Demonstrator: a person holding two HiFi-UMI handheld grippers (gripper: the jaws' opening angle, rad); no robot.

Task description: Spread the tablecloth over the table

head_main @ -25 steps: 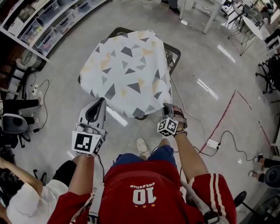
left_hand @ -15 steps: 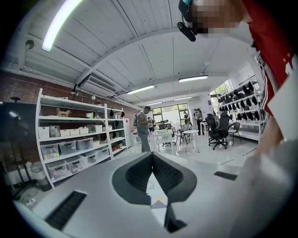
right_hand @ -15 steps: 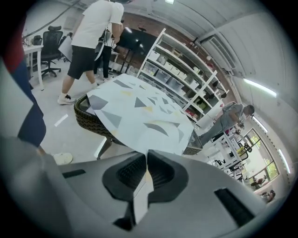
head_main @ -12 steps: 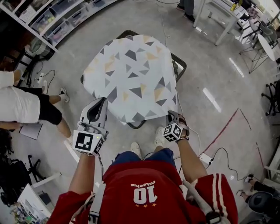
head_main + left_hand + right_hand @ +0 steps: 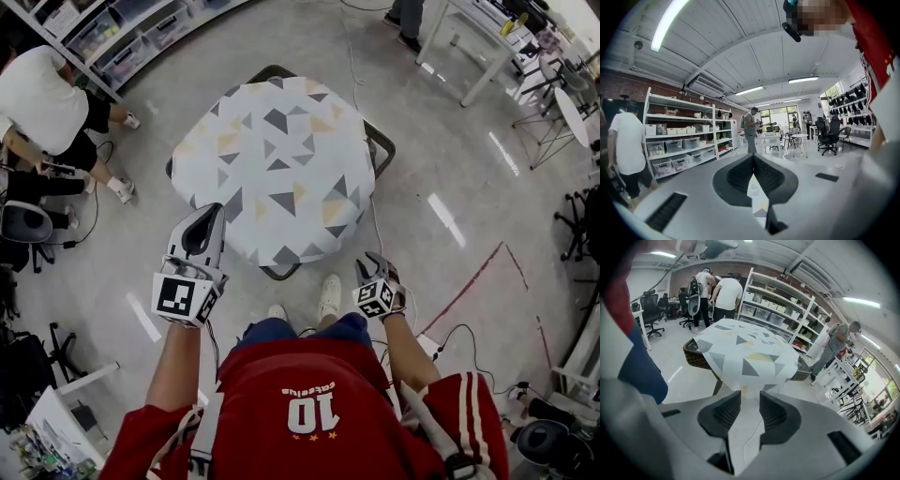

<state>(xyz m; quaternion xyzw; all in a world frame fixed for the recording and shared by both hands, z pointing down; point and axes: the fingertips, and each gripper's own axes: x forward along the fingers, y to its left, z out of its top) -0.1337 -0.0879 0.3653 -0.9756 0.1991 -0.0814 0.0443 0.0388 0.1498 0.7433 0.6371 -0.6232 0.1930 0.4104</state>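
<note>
The white tablecloth [image 5: 277, 159], printed with grey and yellow triangles, is draped over the dark woven table [image 5: 382, 142]. A fold of its near edge is pinched in the ribbed, closed jaws of the left gripper [image 5: 208, 214]. The jaws of the right gripper [image 5: 367, 264] have just been opened, and nothing is held between them.

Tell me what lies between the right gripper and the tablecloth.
Bare floor crossed by a thin cable, as the right gripper view shows. On the right gripper the jaws have just been opening, nothing between them, short of the tablecloth.
</note>
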